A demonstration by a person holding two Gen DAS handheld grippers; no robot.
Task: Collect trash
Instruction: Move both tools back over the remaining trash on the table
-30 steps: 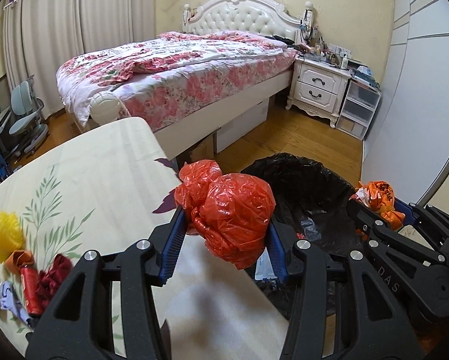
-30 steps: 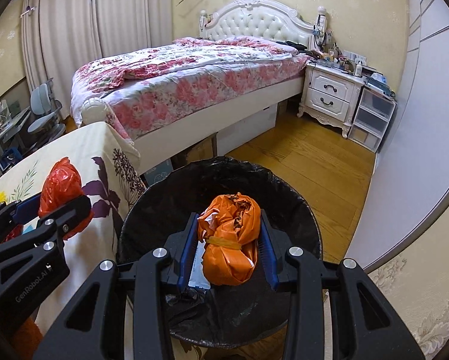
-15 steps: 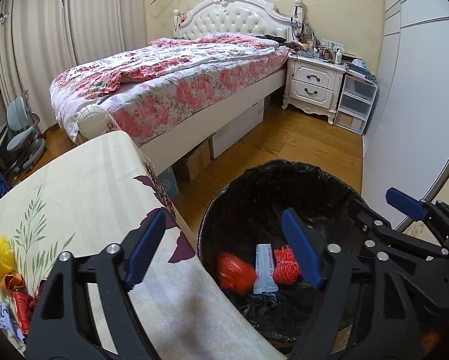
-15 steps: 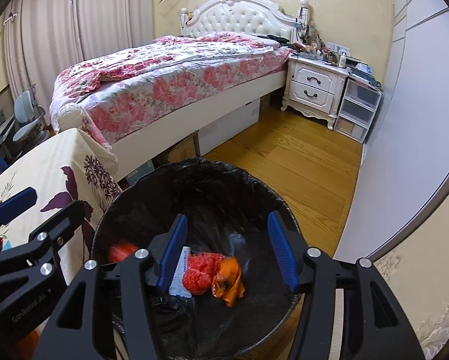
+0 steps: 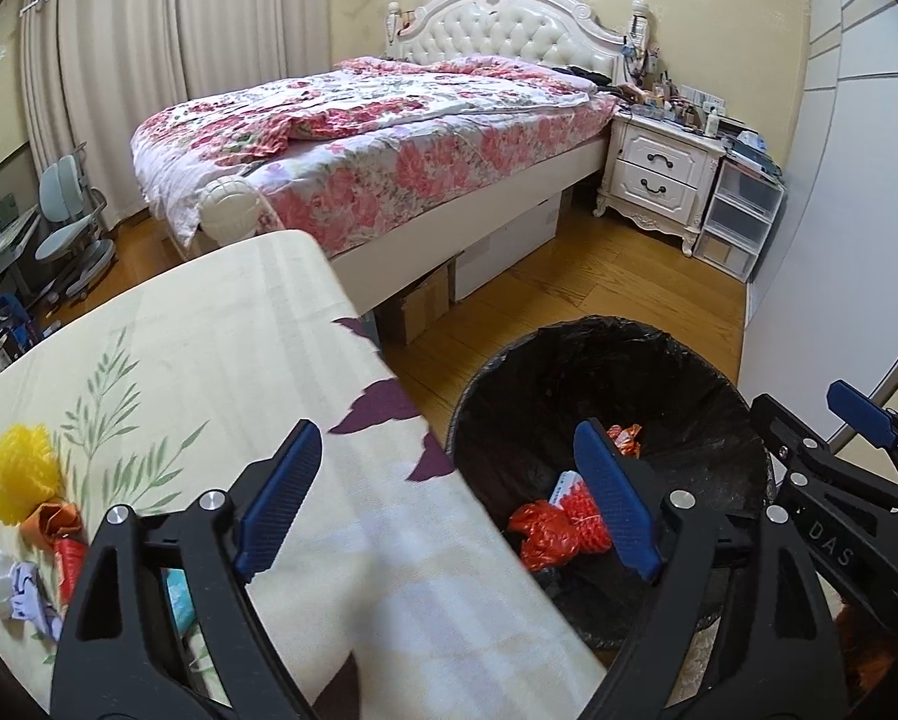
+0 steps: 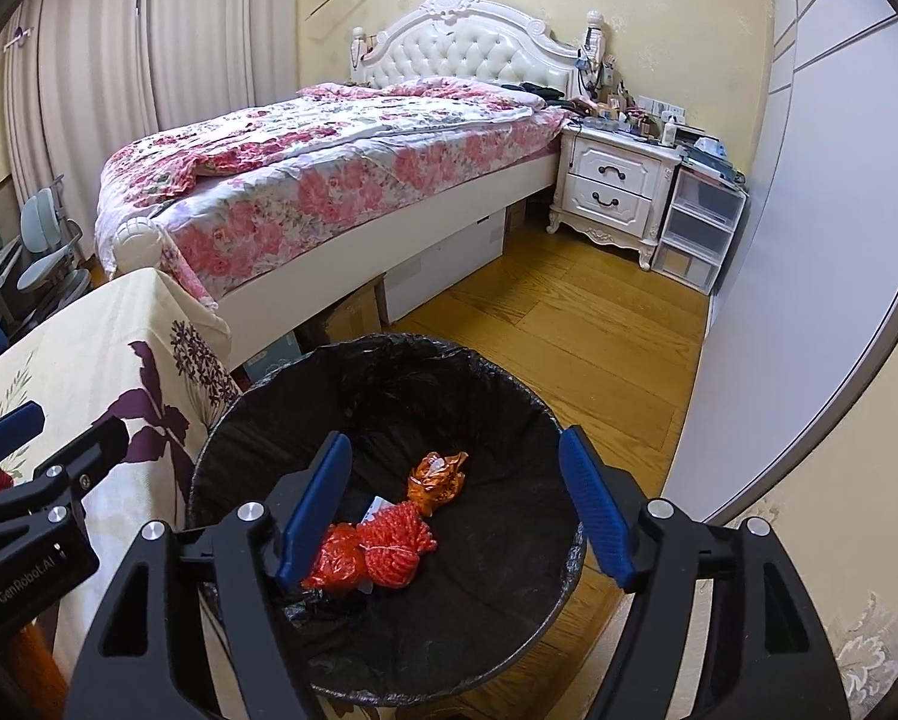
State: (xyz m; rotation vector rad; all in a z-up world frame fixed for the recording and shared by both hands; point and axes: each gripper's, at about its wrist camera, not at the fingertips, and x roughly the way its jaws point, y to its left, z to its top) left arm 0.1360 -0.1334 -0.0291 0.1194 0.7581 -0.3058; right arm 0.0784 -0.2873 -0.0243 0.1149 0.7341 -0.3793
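Right wrist view looks down past the table (image 6: 77, 354) edge into the black-lined bin (image 6: 353, 372), which stands on the floor just beside the table. On the bin's bottom lie a red bag (image 6: 338, 561), a red net ball (image 6: 398, 546) touching it, and a crumpled orange bag (image 6: 437, 480) near them. The right tool (image 6: 458, 507) hangs over the bin; its jaws have just been opening and stand spread, with nothing between them. The left tool (image 5: 443, 501), half over the table edge, half over the bin, has just been opening too and is likewise spread and empty. More trash waits at the table's left end: a yellow net ball (image 5: 14, 480), an orange scrap (image 5: 53, 519) and white wrappers (image 5: 5, 585). Judged from this, the drop is done; the next reach should keep the jaws wide, clear the bin rim, and take one piece at a time.
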